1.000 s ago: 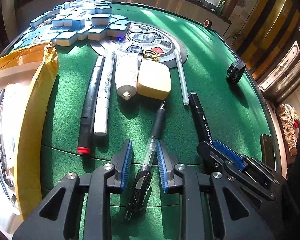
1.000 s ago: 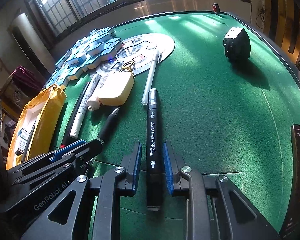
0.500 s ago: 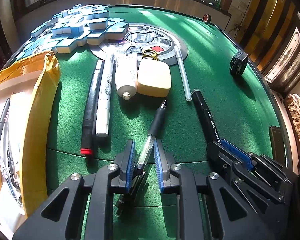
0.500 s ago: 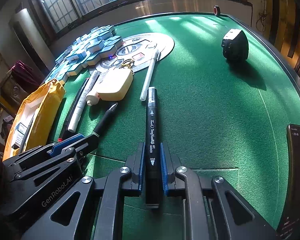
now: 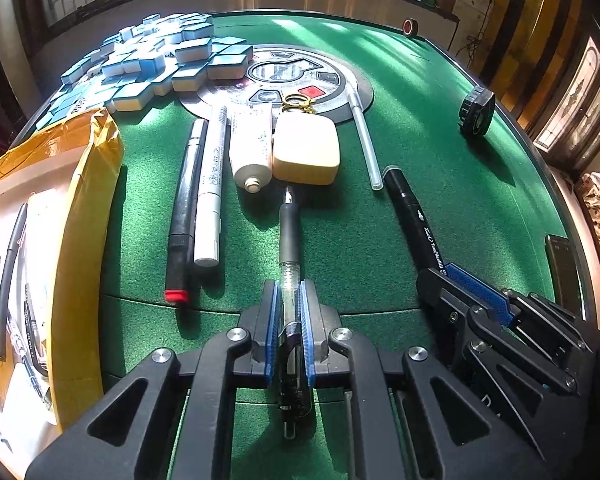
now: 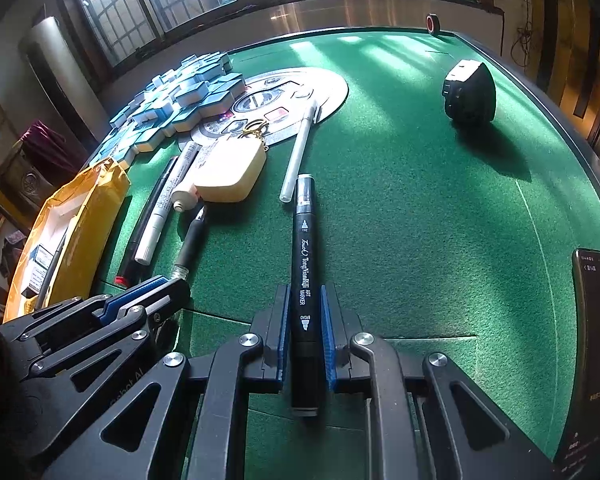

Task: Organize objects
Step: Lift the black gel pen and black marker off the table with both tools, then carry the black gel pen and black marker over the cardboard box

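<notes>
My left gripper [image 5: 289,300] is shut on a clear-and-black gel pen [image 5: 289,236] that points away over the green felt table [image 5: 440,168]. My right gripper [image 6: 305,304] is shut on a black art marker [image 6: 305,248]. Each gripper shows in the other's view, the right one [image 5: 452,276] beside the left, the left one [image 6: 168,284] beside the right. On the felt lie a black marker with a red end [image 5: 182,216], a white marker [image 5: 212,184], a white tube [image 5: 250,148], a cream case with a gold keyring [image 5: 306,148] and a clear thin pen [image 5: 364,140].
A yellow padded envelope holding a white box [image 5: 60,216] lies at the left. Blue mahjong tiles [image 5: 156,64] are heaped far left by the round centre panel [image 5: 300,76]. A black tape measure [image 6: 470,92] and a red tape roll [image 6: 433,23] sit far right. A phone [image 6: 594,320] lies at the right edge.
Both grippers have closed: the left on the gel pen, which turned straight between the fingers, and the right on the black art marker. Both views have risen slightly.
</notes>
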Motion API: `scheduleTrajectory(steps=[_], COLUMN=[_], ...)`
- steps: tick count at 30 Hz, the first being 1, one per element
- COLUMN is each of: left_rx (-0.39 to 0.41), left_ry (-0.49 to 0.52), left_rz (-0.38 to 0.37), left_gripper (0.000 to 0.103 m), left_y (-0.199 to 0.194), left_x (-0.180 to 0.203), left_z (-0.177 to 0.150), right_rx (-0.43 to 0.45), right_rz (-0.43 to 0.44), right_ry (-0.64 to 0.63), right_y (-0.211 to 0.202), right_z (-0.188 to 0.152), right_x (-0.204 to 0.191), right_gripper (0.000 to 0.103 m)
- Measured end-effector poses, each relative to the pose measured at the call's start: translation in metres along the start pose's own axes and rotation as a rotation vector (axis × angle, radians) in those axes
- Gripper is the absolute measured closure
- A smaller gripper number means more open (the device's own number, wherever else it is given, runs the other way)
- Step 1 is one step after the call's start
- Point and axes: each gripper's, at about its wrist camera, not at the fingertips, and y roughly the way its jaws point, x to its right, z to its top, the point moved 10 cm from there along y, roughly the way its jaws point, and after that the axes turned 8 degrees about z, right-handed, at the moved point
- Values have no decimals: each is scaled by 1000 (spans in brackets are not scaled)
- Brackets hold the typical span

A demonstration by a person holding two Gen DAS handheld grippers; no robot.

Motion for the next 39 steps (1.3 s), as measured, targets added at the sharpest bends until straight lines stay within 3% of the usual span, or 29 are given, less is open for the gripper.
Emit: scheduleTrajectory(steps=[9,20,30,39], left_rx=[0,-19,32,65], left_ry=[-58,-123,-174,-294], left_rz=[-71,-166,-209,-188], left_gripper=[95,95,95,95], left_y=[-12,-32,-71,-91], left_x=[-2,-14,-40,-101], left_z=[0,-6,-3,-9], right_rx=[45,110,124,112], right_rz=[18,36,95,183], right_ry=[93,78,19,-82], right_y=[-13,-34,-44,-39], right_z=[2,11,10,8], right_x=[9,-10,-59,-122], right_gripper=[90,90,90,90])
